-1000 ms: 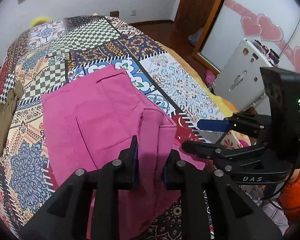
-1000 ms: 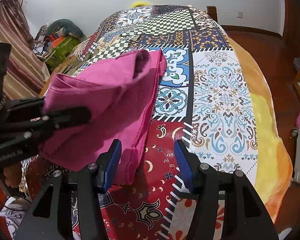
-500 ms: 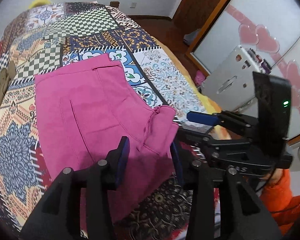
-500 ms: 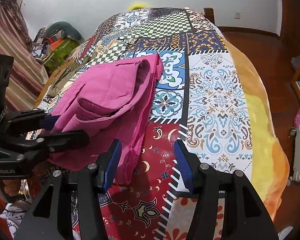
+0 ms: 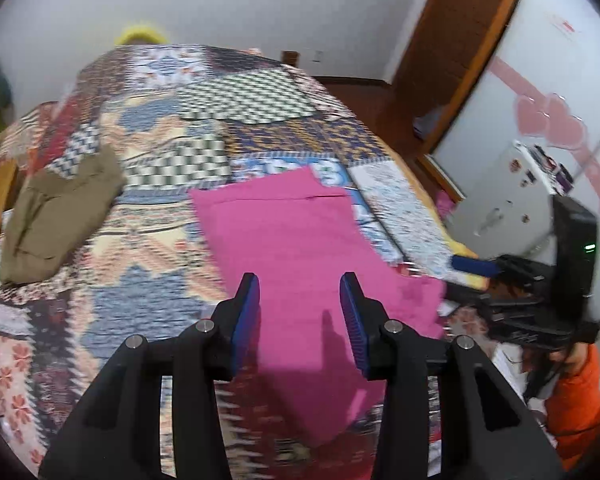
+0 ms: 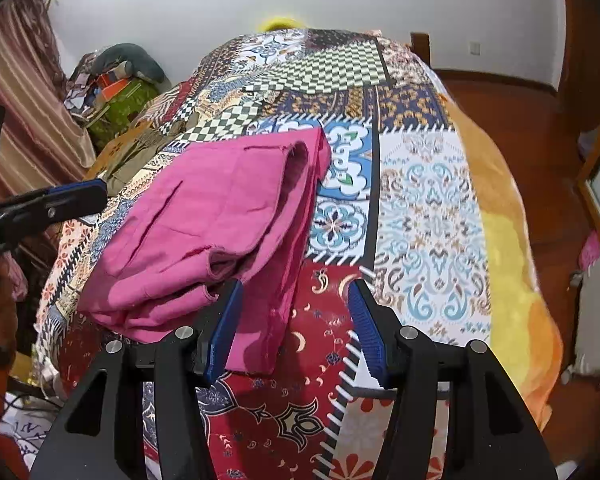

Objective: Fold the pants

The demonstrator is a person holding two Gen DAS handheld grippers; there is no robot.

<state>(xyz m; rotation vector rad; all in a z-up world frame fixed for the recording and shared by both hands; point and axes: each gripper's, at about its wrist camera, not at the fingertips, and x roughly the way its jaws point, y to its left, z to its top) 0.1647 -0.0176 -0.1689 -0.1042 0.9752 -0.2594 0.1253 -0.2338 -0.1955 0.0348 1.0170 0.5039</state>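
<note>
The pink pants [image 5: 300, 232] lie folded on the patchwork bedspread [image 5: 160, 240]. In the right wrist view the pants [image 6: 220, 208] show stacked layers, with loose hem ends at the near side. My left gripper [image 5: 300, 312] hovers open above the near part of the pants, with nothing between its blue pads. From the right wrist view, the left gripper [image 6: 48, 204] sits left of the pile. My right gripper [image 6: 296, 320] stands open over the pants' near right edge, gripping nothing. The left wrist view shows the right gripper [image 5: 472, 266] beside the pants' right edge.
An olive garment [image 5: 56, 216] lies folded on the bed's left side. A white cabinet [image 5: 504, 200] and a wooden door stand to the right of the bed. A person's orange sleeve [image 5: 572, 400] is at the lower right. Clutter [image 6: 120, 80] is piled beyond the bed's left side.
My left gripper opened and let go of the pink fold, then drew back and rose. The fold now lies flat on the pants. The right gripper stayed where it was, open.
</note>
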